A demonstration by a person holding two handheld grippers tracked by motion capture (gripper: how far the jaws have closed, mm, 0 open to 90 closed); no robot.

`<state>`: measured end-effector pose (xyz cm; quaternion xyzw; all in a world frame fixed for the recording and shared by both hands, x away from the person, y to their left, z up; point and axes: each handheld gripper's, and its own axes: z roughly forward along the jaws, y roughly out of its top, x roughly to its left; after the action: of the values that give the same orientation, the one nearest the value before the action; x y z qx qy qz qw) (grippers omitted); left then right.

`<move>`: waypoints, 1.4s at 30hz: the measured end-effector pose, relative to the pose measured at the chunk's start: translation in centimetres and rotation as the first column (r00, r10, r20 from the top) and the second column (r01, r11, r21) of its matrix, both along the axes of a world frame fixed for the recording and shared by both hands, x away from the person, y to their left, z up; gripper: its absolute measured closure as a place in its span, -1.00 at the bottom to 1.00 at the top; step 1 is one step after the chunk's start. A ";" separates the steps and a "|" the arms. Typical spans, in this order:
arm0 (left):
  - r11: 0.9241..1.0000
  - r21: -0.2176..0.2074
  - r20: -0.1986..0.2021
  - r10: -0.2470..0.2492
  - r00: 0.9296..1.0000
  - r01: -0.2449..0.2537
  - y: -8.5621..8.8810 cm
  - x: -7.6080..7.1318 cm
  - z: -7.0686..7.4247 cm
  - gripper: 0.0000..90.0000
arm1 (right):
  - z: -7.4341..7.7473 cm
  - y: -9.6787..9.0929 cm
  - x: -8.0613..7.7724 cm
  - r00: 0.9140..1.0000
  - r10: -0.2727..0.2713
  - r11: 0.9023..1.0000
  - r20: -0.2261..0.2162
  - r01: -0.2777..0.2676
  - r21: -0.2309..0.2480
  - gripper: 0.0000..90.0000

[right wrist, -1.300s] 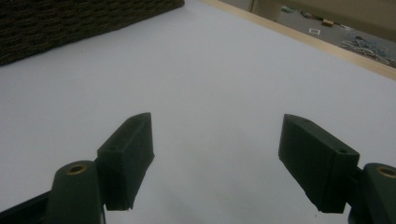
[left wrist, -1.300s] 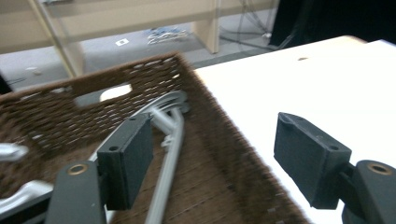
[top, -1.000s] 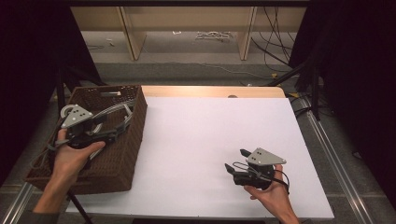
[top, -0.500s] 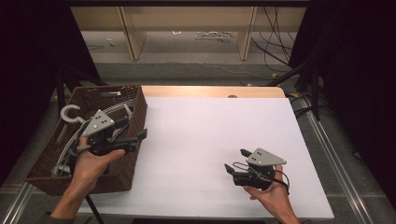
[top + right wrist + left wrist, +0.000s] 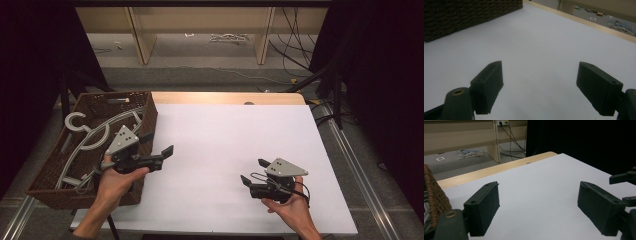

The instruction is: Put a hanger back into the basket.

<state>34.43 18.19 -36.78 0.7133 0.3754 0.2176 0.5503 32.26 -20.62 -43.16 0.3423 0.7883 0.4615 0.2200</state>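
Lying in the basket (image 5: 50, 187) beside the left gripper (image 5: 156, 152), the light, stiff, slick hangers (image 5: 100, 131) want gripping at the neck, with both claws, left and right gripper (image 5: 251, 175), wide and empty.

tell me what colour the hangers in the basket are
Light grey hangers, clearest in the high view.

The left tool (image 5: 159, 150) and the right tool (image 5: 253, 171) look like dull black plastic, and each has a flat grey plate on top that looks like matt metal. Under both tools the table (image 5: 220, 135) has a smooth white top with no shine, with a strip of pale wood along its far edge. Just beside the left tool sits a basket (image 5: 148, 111) of rough brown woven wicker, and in it lie smooth grey plastic hangers (image 5: 95, 131).
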 end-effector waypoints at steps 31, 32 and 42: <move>0.995 0.000 0.058 -0.099 0.993 0.100 -2.4 -2.8 -4.7 -0.64 | 0.3 0.1 -1.0 1.000 0.000 0.999 0.029 -0.001 0.049 -0.60; 0.995 -0.002 0.054 -0.095 0.994 0.095 -2.4 -2.9 -4.9 -0.64 | 0.3 0.0 -1.2 1.000 -0.004 0.999 0.019 0.003 0.052 -0.61; 0.998 0.006 0.034 -0.070 0.997 0.070 -1.3 -4.0 -6.6 -0.64 | 0.0 -0.3 -2.7 1.000 0.003 0.998 0.023 -0.005 0.065 -0.63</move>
<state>30.48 16.91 -43.36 0.7235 0.3403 0.2111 0.5623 29.54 -20.93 -43.14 0.3424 0.7708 0.4915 0.2169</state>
